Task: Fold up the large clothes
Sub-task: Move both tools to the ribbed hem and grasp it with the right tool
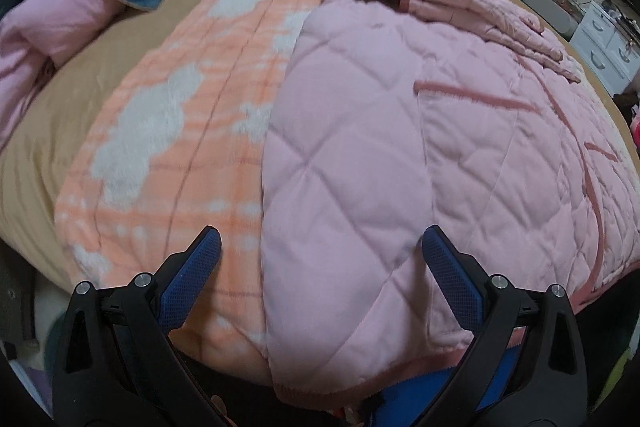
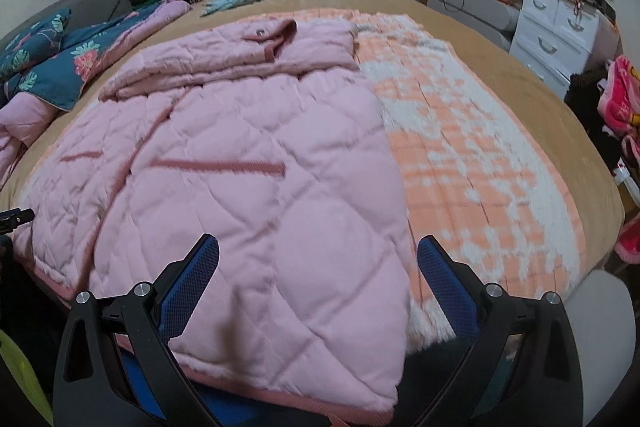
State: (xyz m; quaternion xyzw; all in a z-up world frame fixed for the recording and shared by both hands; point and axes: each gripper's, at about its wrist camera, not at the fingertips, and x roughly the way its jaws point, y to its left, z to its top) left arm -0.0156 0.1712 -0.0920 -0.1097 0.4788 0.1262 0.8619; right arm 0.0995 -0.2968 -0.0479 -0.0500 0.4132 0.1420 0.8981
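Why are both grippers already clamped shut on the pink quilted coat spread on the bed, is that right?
Not quite. Both the left gripper and right gripper are open and hold nothing, as each wrist view shows. The pink quilted coat does lie spread on the bed.

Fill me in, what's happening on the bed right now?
A person with two handheld grippers is folding a pink quilted jacket spread on a tan bed. One front panel is open, showing the orange-and-white fleece lining. The left gripper and right gripper hover over the near hem, jaws open, holding nothing.
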